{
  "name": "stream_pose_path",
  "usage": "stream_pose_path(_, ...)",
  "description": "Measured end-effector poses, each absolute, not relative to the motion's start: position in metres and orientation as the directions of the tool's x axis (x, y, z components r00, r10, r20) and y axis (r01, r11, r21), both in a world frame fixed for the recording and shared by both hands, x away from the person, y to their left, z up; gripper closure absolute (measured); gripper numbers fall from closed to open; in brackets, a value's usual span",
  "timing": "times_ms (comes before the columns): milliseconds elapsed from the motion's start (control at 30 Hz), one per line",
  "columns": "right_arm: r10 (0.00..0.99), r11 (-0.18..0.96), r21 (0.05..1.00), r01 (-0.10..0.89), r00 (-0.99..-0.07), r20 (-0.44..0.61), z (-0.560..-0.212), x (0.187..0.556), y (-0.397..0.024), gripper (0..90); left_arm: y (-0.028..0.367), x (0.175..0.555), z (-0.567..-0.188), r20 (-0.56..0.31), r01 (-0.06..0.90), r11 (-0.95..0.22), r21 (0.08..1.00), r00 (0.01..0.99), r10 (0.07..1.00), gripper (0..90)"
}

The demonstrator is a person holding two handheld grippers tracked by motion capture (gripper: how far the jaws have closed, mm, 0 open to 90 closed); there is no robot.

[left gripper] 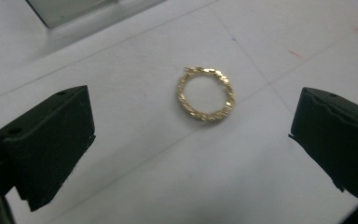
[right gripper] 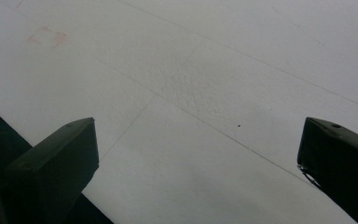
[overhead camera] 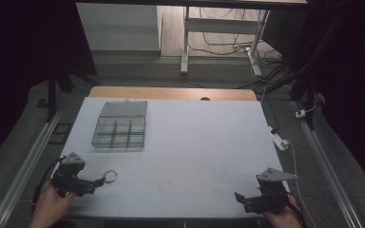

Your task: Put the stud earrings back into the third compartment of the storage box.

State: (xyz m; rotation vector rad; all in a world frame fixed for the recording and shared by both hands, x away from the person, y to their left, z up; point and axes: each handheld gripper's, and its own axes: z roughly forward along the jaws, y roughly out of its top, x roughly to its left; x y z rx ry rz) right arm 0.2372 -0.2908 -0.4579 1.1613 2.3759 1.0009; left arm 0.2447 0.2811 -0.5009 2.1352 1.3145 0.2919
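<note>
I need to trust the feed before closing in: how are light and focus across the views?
High view: dim, dark surround, gold bracelet tiny and soft by the left claw. Left gripper view: bracelet fairly sharp, near jaws blurred, no glare. Right gripper view: even light on the white table, right claw soft-edged.

One gold ring (overhead camera: 110, 175) lies on the one white table (overhead camera: 195, 142). One clear compartment box (overhead camera: 121, 126) stands there too (six cells are visible, in two rows of three, with its one lid folded back). Two grippers are present, the left gripper (overhead camera: 100, 181) and the right gripper (overhead camera: 238, 197), each with two black jaws.
</note>
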Motion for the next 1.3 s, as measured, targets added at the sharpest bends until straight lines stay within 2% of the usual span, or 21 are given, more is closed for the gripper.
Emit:
stream_pose_path(367, 0.781, 0.433, 0.701, 0.567, -0.624, 0.023, -0.458, 0.238, -0.290, 0.0, 0.280, 0.280, -0.512, -0.116, 0.756, -0.363, 0.545, 0.497, 0.860, 0.5)
stream_pose_path(467, 0.780, 0.433, 0.701, 0.567, -0.625, 0.022, -0.458, 0.238, -0.290, 0.0, 0.280, 0.284, -0.514, -0.111, 0.754, -0.386, 0.531, 0.513, 0.851, 10.4)
stream_pose_path(600, 0.781, 0.434, 0.700, 0.567, -0.624, 0.022, -0.458, 0.238, -0.290, 0.0, 0.281, 0.287, -0.517, -0.166, 0.752, -0.411, 0.516, 0.558, 0.813, 39.8)
stream_pose_path(667, 0.781, 0.433, 0.700, 0.568, -0.624, 0.023, -0.458, 0.238, -0.290, 0.0, 0.279, 0.288, -0.520, -0.188, 0.754, -0.434, 0.493, 0.580, 0.793, 50.5)
stream_pose_path(733, 0.781, 0.434, 0.700, 0.568, -0.625, 0.023, -0.458, 0.238, -0.290, 0.0, 0.277, 0.289, -0.521, -0.191, 0.757, -0.442, 0.482, 0.583, 0.790, 56.8)
stream_pose_path(800, 0.780, 0.436, 0.699, 0.567, -0.626, 0.021, -0.458, 0.238, -0.290, 0.0, 0.276, 0.289, -0.521, -0.192, 0.755, -0.452, 0.474, 0.590, 0.784, 67.9)
stream_pose_path(833, 0.779, 0.436, 0.699, 0.567, -0.626, 0.022, -0.459, 0.238, -0.290, 0.0, 0.275, 0.289, -0.521, -0.196, 0.757, -0.456, 0.468, 0.592, 0.782, 69.9)
stream_pose_path(900, 0.780, 0.436, 0.698, 0.567, -0.626, 0.021, -0.459, 0.238, -0.290, 0.0, 0.274, 0.289, -0.522, -0.196, 0.759, -0.468, 0.452, 0.597, 0.778, 79.7)
stream_pose_path(1000, 0.780, 0.436, 0.698, 0.568, -0.625, 0.022, -0.459, 0.238, -0.290, 0.0, 0.274, 0.289, -0.522, -0.199, 0.761, -0.471, 0.447, 0.597, 0.777, 85.6)
stream_pose_path(1067, 0.780, 0.436, 0.698, 0.567, -0.625, 0.021, -0.459, 0.238, -0.290, 0.0, 0.275, 0.288, -0.520, -0.186, 0.760, -0.465, 0.454, 0.591, 0.785, 86.2)
stream_pose_path(1300, 0.780, 0.435, 0.699, 0.567, -0.626, 0.022, -0.458, 0.238, -0.290, 0.0, 0.280, 0.287, -0.513, -0.237, 0.774, -0.403, 0.488, 0.562, 0.792, 86.5)
